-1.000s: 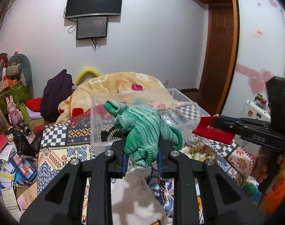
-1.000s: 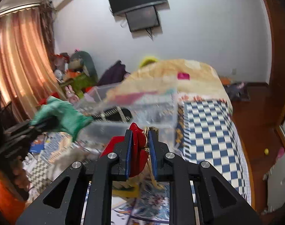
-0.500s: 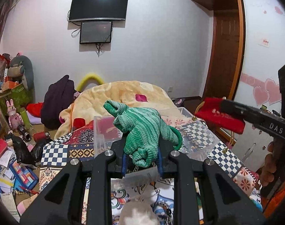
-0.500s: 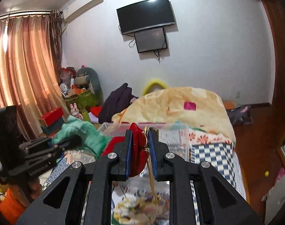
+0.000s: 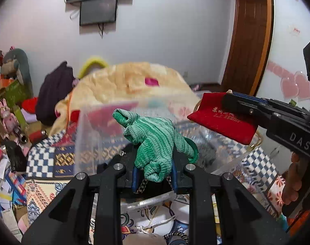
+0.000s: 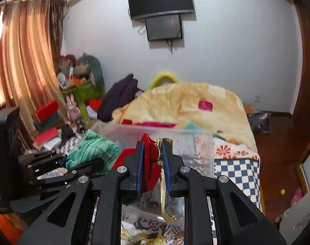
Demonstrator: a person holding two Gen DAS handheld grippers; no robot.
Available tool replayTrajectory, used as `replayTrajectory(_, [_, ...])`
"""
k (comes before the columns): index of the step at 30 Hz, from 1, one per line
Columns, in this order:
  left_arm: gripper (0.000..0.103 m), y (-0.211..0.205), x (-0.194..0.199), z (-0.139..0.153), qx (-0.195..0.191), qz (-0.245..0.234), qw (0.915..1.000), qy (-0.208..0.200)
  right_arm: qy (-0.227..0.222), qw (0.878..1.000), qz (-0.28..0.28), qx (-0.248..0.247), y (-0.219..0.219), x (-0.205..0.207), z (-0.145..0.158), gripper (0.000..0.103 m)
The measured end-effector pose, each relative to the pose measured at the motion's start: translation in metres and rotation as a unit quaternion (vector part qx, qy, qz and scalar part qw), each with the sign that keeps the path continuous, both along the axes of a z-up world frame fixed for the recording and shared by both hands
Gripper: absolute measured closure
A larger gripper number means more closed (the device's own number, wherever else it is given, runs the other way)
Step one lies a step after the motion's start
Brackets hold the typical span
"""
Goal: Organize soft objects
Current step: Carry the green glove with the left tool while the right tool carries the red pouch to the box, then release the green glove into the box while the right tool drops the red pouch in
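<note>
Both claws have come down toward the clear plastic bin (image 5: 106, 134) since half a second ago, so its far rim now rises behind what they carry, where before the bin sat lower in view. The left claw (image 5: 154, 172) is clamped on a green knit glove (image 5: 155, 143), whose fingers bunch between the blue pads while its cuff points up and to the left. The glove hangs over the near part of the bin. The right claw (image 6: 153, 168) is pressed shut on a red pouch (image 6: 150, 163), with a gold drawstring (image 6: 163, 187) dangling from it toward the patterned bedspread (image 6: 236, 173). From the left wrist view the pouch (image 5: 222, 122) shows on the right, held above the bin's right side, well apart from the glove. From the right wrist view the glove (image 6: 93, 151) sits to the left, just beside the pouch. A yellow blanket (image 6: 185, 104) is heaped on the bed beyond the bin.
</note>
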State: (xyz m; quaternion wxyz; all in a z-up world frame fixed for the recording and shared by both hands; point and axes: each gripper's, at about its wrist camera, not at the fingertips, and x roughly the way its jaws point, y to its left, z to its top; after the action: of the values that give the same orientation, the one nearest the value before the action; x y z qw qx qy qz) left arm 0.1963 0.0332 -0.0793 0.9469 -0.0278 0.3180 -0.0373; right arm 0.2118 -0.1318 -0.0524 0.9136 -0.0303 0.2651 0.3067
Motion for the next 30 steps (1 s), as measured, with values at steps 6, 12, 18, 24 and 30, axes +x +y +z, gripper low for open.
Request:
replayTrajectory(6, [0.073, -0.001, 0.005, -0.011, 0.002, 0.003, 0.9997, 0.022, 0.029, 0.999, -0.001, -0.04, 0.008, 0.013, -0.019, 0.086])
replayTrajectory(12, [0.04, 0.0, -0.004, -0.005, 0.009, 0.008, 0.9998, 0.017, 0.044, 0.997, 0.0, -0.065, 0.008, 0.01, -0.027, 0.08])
replayTrajectory(18, [0.027, 0.004, -0.024, 0.007, 0.004, 0.006, 1.0, 0.002, 0.048, 0.997, -0.002, -0.055, -0.004, 0.003, -0.021, 0.058])
replayTrajectory(24, [0.009, 0.01, -0.057, 0.029, 0.004, 0.015, 0.9992, -0.038, 0.025, 0.999, 0.004, -0.028, -0.016, -0.019, -0.003, 0.041])
replayTrajectory(30, [0.004, 0.017, -0.084, 0.034, -0.005, 0.027, 0.9982, -0.053, 0.001, 1.0, 0.01, 0.007, -0.027, -0.048, 0.011, 0.015])
